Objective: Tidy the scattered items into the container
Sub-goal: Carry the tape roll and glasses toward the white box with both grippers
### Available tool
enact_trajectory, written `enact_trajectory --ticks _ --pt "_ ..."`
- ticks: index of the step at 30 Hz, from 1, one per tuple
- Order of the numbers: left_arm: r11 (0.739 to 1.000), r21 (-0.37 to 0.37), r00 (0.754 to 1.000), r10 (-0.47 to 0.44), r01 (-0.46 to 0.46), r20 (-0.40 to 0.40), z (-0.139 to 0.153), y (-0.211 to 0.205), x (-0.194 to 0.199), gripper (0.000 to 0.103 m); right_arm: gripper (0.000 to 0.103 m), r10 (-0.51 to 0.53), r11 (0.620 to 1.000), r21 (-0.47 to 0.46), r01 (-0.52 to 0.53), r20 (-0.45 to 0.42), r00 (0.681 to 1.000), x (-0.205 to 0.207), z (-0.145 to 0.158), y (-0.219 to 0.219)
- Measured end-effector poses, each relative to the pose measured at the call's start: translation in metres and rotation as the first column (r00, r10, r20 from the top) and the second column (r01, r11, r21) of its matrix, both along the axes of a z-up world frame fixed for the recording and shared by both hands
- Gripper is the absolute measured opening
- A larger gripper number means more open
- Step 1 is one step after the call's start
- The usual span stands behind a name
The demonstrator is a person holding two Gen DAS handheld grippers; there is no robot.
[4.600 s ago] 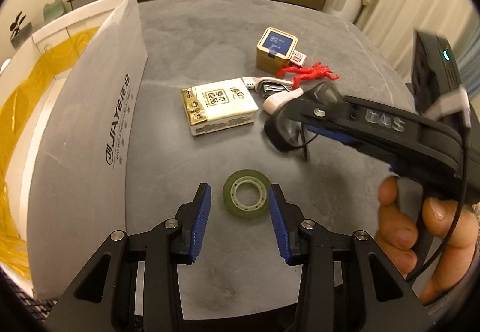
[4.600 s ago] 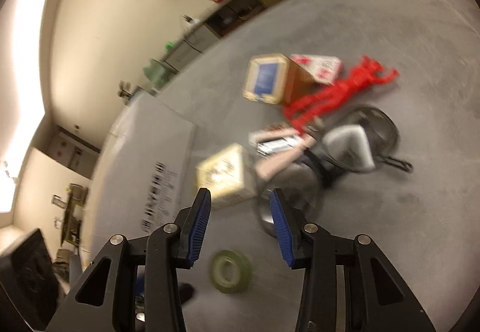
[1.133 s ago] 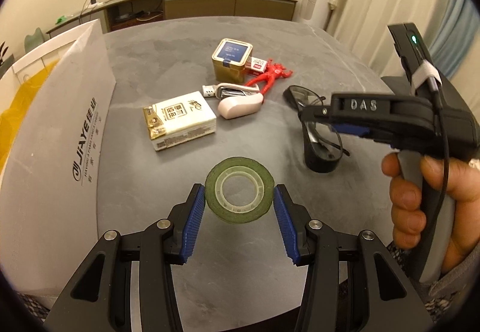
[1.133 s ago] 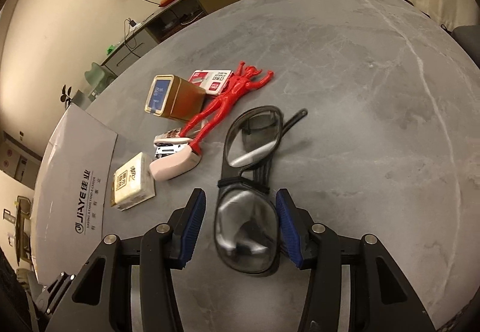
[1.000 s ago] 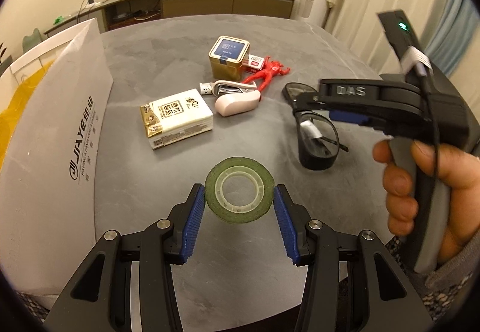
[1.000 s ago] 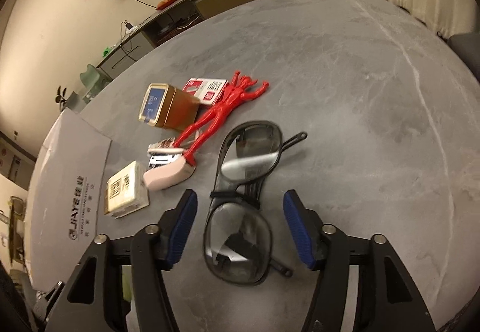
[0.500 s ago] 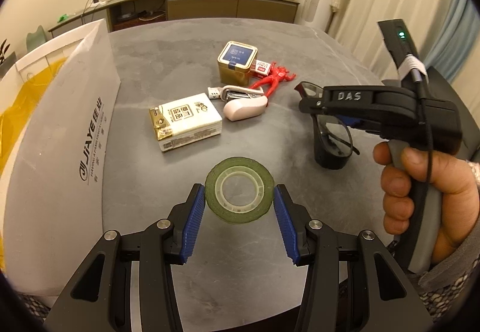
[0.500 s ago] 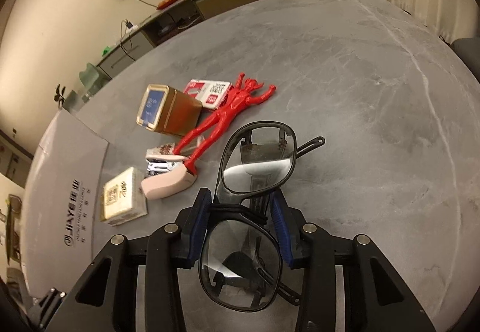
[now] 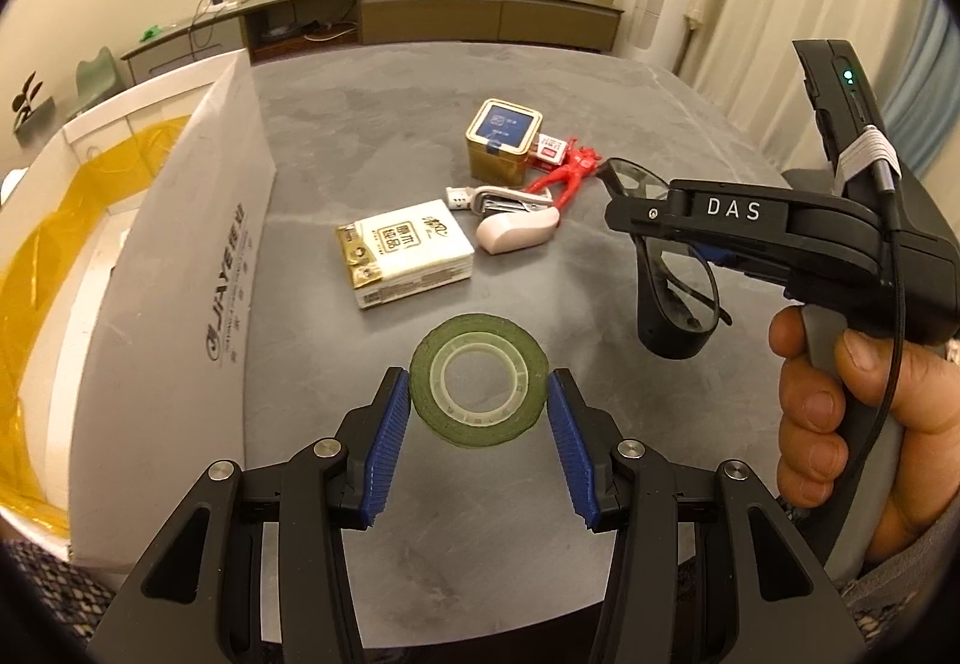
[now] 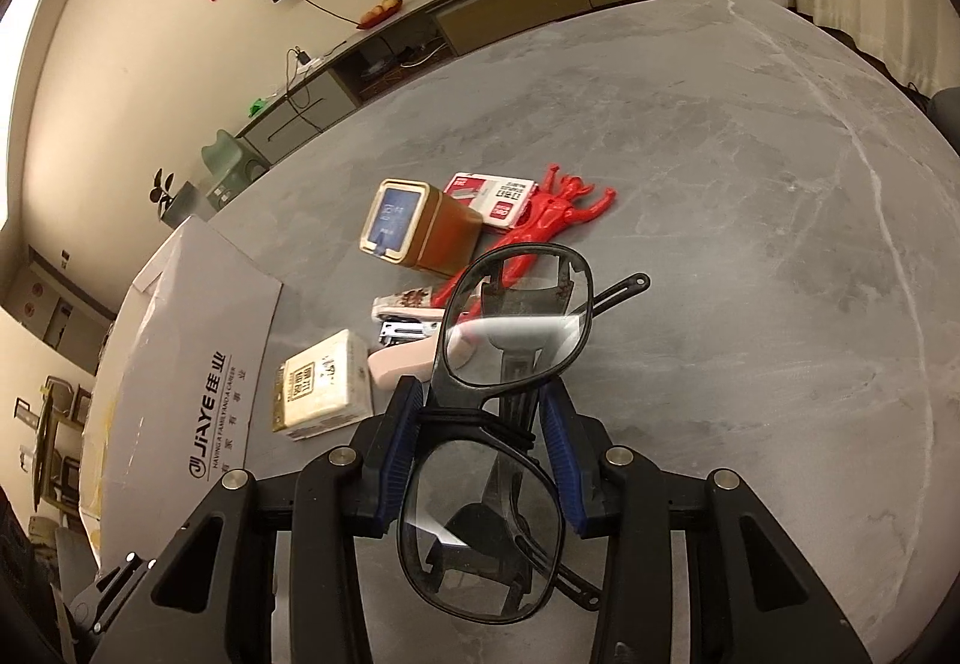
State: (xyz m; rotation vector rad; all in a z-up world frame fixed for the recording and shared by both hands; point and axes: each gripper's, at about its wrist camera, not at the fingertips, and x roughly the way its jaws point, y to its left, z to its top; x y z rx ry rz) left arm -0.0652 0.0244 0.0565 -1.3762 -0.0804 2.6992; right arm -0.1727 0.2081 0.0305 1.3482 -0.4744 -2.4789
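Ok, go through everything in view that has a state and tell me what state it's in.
Left gripper: shut on tape roll, lifted.
Right gripper: shut on glasses, folded, lifted.
Cardboard box: open, flap up.
Stapler: closed, lying flat.
Tin: lid on.

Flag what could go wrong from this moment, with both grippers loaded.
1. The right gripper clamps the black-framed clear glasses only at the bridge, so they could pivot or slip.
2. The left gripper pinches the green tape roll by its curved rim; it might squirt out before reaching the white cardboard box.
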Motion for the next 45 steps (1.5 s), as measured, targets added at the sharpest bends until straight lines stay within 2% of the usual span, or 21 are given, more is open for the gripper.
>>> enact_trajectory --ticks 29,45 --pt "0.993 0.006 0.990 0.114 -0.114 -0.078 0.048 -0.040 0.022 0.049 0.042 0.107 0.994 -0.006 -0.108 -0.113 0.988 0.032 0.030 -0.036" --pt "0.985 0.047 0.979 0.168 -0.164 -0.119 0.065 -0.066 0.036 0.049 0.042 0.159 0.987 -0.002 -0.162 -0.190 0.969 0.055 0.057 -0.062"
